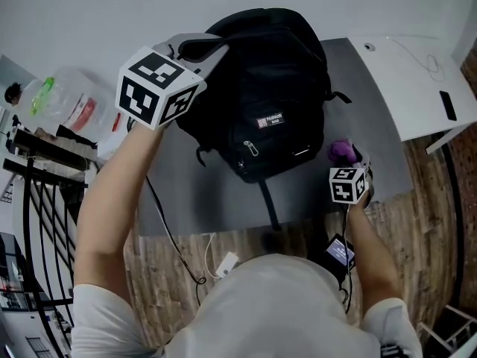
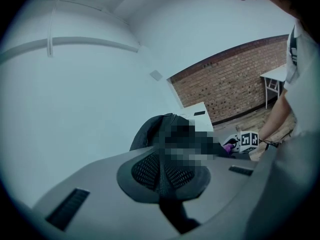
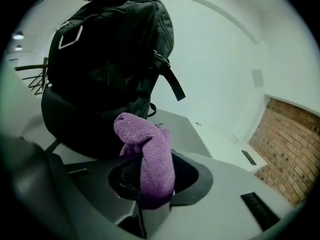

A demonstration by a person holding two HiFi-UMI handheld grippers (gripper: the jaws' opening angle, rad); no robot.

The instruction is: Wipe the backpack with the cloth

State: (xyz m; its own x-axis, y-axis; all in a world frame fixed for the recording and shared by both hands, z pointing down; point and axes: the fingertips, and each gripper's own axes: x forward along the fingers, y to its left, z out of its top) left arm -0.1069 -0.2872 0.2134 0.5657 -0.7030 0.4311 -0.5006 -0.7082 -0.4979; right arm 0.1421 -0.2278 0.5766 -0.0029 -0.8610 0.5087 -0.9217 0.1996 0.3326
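Backpack [image 1: 261,103] upright, cloth [image 3: 147,149] in right claw [image 3: 144,196]

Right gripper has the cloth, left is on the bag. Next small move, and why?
Probably ease the right gripper forward until the purple cloth meets the lower side of the backpack. Its jaws pinch the cloth, which seems just short of the fabric, while the left gripper, shut on the backpack's top, holds it upright on the grey table.
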